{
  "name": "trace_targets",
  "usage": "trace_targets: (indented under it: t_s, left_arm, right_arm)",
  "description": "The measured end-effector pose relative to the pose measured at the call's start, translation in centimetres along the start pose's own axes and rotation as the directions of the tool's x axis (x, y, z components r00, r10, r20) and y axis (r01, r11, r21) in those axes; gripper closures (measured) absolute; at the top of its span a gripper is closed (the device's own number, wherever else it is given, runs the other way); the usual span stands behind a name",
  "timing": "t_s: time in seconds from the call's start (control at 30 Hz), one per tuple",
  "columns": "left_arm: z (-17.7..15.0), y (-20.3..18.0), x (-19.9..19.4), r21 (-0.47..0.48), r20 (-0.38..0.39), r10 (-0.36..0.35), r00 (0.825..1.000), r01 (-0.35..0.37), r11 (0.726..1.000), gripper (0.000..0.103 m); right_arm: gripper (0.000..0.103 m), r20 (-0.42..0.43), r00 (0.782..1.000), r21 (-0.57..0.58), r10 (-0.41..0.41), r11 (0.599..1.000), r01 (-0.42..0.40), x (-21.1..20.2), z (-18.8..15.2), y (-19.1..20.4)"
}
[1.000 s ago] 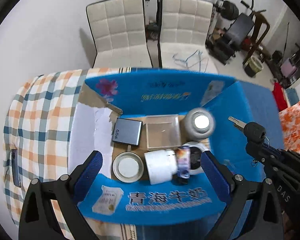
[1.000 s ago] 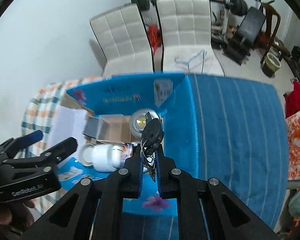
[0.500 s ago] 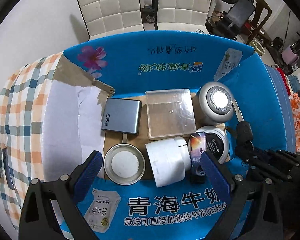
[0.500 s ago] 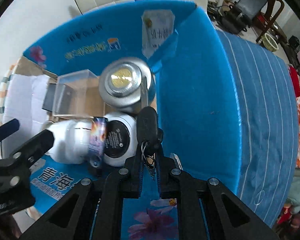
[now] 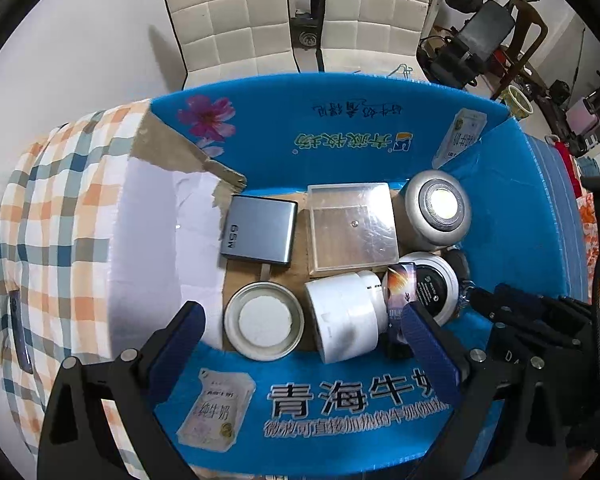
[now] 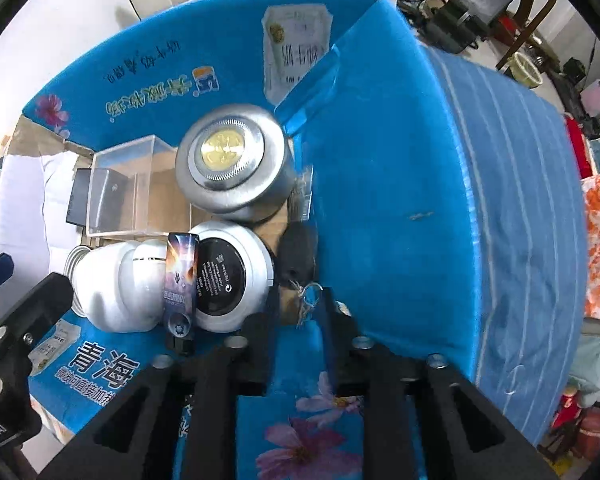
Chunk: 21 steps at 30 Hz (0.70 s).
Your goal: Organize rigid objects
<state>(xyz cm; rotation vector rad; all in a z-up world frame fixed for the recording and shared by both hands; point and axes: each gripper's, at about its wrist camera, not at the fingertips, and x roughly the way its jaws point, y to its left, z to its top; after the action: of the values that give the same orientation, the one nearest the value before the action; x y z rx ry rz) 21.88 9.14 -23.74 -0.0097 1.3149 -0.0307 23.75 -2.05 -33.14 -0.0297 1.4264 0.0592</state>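
The black car key [image 6: 298, 246] lay on the floor of the blue cardboard box [image 6: 380, 160], in the narrow gap between the box's right wall and the white jar with the black lid [image 6: 220, 276]. Its blade end pointed toward the silver tin with the gold lid [image 6: 230, 160].

**Controlling relation.** In the right wrist view, the key was at 12 o'clock from the right gripper [image 6: 298, 308]. Its long axis ran roughly 12 to 6 o'clock, in line with the fingers. The key ring [image 6: 310, 292] trailed at the 6 o'clock end and sat between the fingertips.

**Right gripper.** The fingers stood apart, one on each side of the key ring. No pad contact with the fob was visible. The key appeared to rest on the box floor under its own weight.

**Left gripper.** The left gripper [image 5: 302, 320] hung above the near wall of the box with its fingers wide apart and holding nothing. From it, the key [image 5: 458, 262] was at about 2 o'clock, beyond the white jar lying on its side [image 5: 346, 320]. The right gripper was clearly the nearer one.

**Judgement.** The key appeared to be placed. A straight withdrawal toward 6 o'clock would be required, with care that the ring did not snag a fingertip.
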Motion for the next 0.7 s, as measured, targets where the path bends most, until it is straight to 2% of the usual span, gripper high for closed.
trace_targets:
  t_s: [0.03,0.07,0.1,0.13,0.23,0.43,0.63,0.7]
  left_arm:
    - [-0.1,0.2,-0.5,-0.003,0.006,0.0,1.0,0.0,1.0,0.003]
    - [-0.2,0.3,-1.2,-0.004,0.014,0.005,1.0,-0.005,1.0,0.003]
    - [-0.3,0.4,-1.9,-0.005,0.018,0.01,1.0,-0.01,1.0,0.003]
    - [-0.4,0.6,-2.6,-0.007,0.024,0.013,1.0,-0.013,1.0,0.003]
    - [-0.9,0.9,-5.4,-0.017,0.038,0.019,0.999,-0.018,1.0,0.003]
    - [-2.7,0.8,-13.8,-0.041,0.128,0.002,0.992,0.003,0.999,0.003]
    - [-4.3,-0.2,-23.4,-0.042,0.256,-0.017,0.966,0.028,0.999,0.003]
    - [-4.5,-0.4,-25.2,-0.039,0.281,0.002,0.96,0.009,0.999,0.003]
  right_arm:
    - [0.06,0.009,1.0,-0.003,0.0,1.0,0.0,-0.5,0.0,0.1]
    - [0.035,0.026,1.0,-0.009,-0.003,1.0,0.004,-1.3,0.0,0.2]
    - [0.019,0.04,0.999,-0.011,0.012,1.0,-0.012,-1.9,-0.1,0.1]
    - [0.008,0.052,0.998,-0.013,0.036,0.999,-0.035,-2.6,-0.2,0.2]
    - [0.008,0.093,0.996,-0.043,0.018,0.999,-0.014,-5.7,-0.7,0.5]
    - [0.008,0.188,0.98,-0.045,0.062,0.997,-0.055,-15.1,-3.9,0.1]
    - [0.008,0.305,0.946,-0.053,0.111,0.994,-0.099,-25.7,-7.7,0.0]
    - [0.008,0.351,0.929,-0.056,0.118,0.993,-0.105,-28.9,-8.9,-0.1]
